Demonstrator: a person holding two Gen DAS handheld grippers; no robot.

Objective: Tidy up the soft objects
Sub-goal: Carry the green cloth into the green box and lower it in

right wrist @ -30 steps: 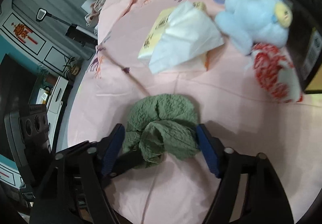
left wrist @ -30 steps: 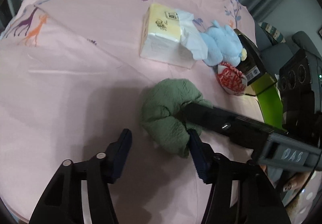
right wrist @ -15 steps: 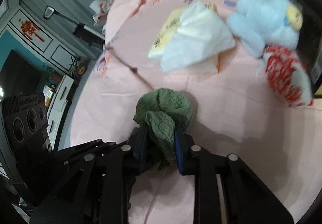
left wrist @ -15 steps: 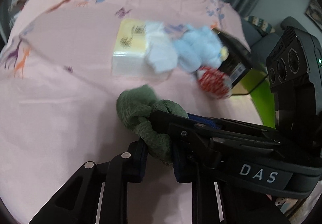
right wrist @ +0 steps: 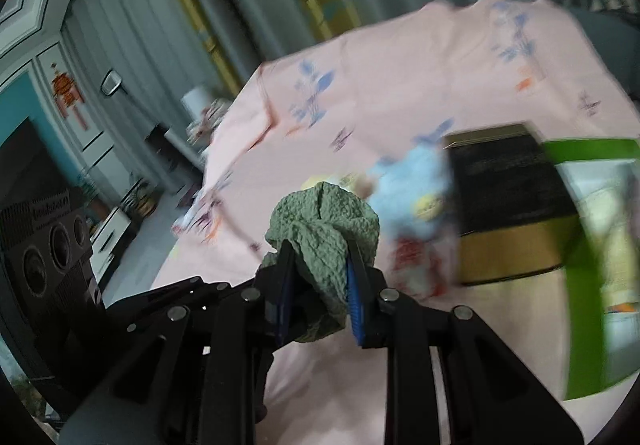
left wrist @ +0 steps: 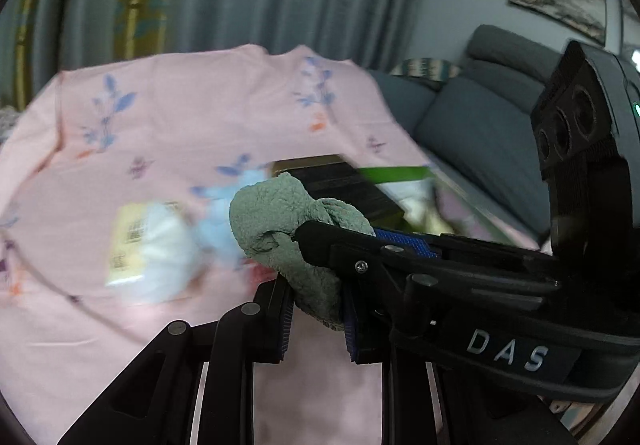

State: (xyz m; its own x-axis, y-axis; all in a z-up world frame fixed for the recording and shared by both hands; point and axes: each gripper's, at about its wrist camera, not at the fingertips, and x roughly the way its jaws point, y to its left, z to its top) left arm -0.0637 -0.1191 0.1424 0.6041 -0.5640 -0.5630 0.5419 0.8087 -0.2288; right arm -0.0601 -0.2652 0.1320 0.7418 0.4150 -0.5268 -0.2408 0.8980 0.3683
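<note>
Two grips: I have both sets of fingers clamped on one green towel [left wrist: 280,221], my left gripper [left wrist: 316,319] on its lower fold and my right gripper [right wrist: 320,293] pinching the bunched middle.
Change since a second ago: then the towel lay on the pink sheet [left wrist: 168,117] with both grippers spread open around it; half a second back they had closed on it; now it hangs clear of the sheet and both cameras tilt up toward the curtains.
Towel position: in the air between the two grippers, nearer to me than the other items.
Right of the towel: the black box with green flap [right wrist: 516,189] sits open at the far right, well apart from the towel.
Other soft things: the blue plush [right wrist: 412,181] and the red-and-white item [right wrist: 412,257] lie just left of the box; the tissue pack [left wrist: 140,241] is further left. All are blurred.
Meaning for the task: I judge the pick-up done and the carry begun, probably toward the box.
Risk: the loose end may snag the plush on the way across.
</note>
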